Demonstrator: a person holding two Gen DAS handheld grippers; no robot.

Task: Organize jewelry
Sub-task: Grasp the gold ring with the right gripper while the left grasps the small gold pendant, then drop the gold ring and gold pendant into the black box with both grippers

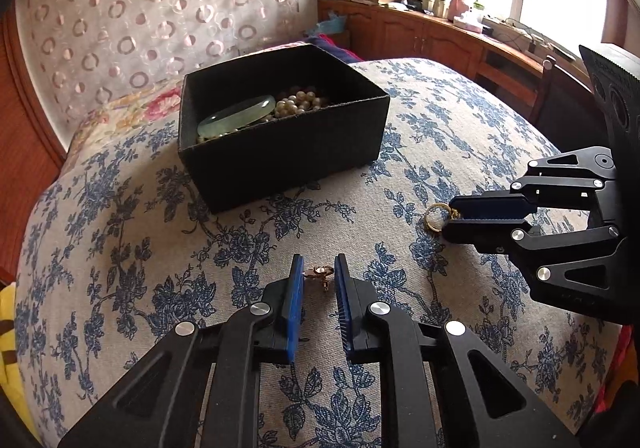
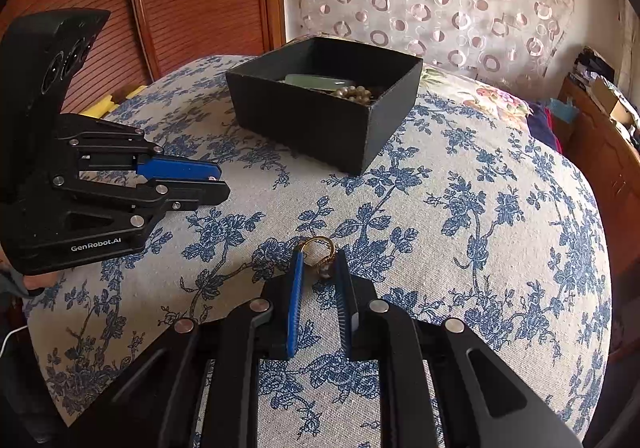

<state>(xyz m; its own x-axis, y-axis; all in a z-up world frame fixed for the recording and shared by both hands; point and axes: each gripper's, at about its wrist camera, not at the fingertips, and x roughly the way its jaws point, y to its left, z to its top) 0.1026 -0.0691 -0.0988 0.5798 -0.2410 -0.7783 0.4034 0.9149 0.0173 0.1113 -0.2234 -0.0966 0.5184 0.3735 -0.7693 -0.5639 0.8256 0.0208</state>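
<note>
Spread across both views, a blue-flowered cloth (image 1: 440, 120) filling most of each frame. Upper centre on it, a black box (image 1: 280, 160), open-topped, holding a pale green bangle (image 1: 236, 114) and a heap of pearls (image 1: 298, 102). Same box upper centre in the right wrist view too.

Lower centre of the left wrist view, the left gripper (image 1: 319, 268), jaws drawn close around a small gold earring (image 1: 319, 274) lying on the cloth, pads touching it on both sides. Seen side-on at left in the right wrist view, tips down at the cloth.

Lower centre of the right wrist view, the right gripper (image 2: 319, 262), jaws pinched on a gold ring (image 2: 318, 248) with a small bead, loop poking out past the tips. At the right edge of the left wrist view, same ring sticking out leftward.
</note>
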